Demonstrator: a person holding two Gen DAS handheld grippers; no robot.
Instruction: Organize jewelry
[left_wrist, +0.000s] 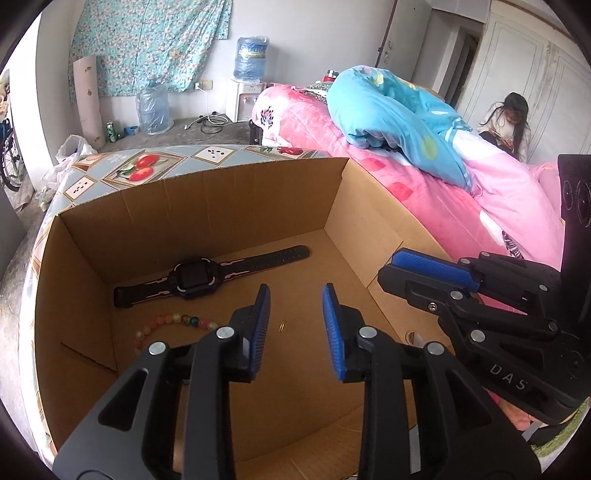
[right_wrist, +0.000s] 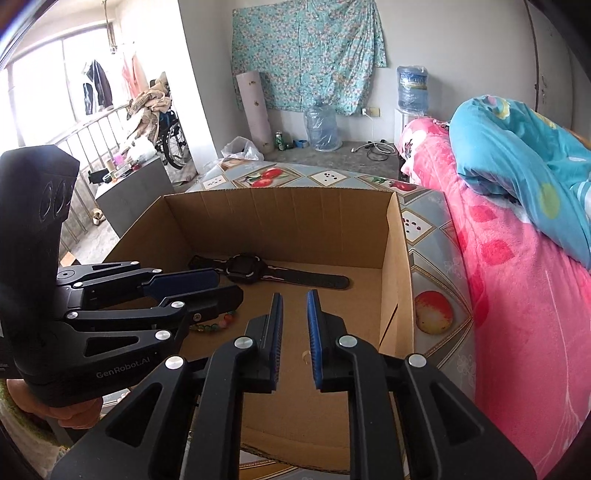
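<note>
Bead bracelet (left_wrist: 173, 320) half hidden behind left gripper (left_wrist: 296, 321); tiny gold item (left_wrist: 282, 326) unidentifiable (ring?).

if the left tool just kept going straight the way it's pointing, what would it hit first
Most likely the bare floor of the cardboard box, about where a small gold-coloured piece lies between the open fingers of the left tool. The watch and bead bracelet sit off to the side. Depth is hard to judge here.

A cardboard box (left_wrist: 207, 206) sits on the table (left_wrist: 155, 162), the bed (left_wrist: 424, 192) to its right. Inside, the watch (left_wrist: 192, 277) lies behind the bead bracelet (left_wrist: 173, 320).
</note>
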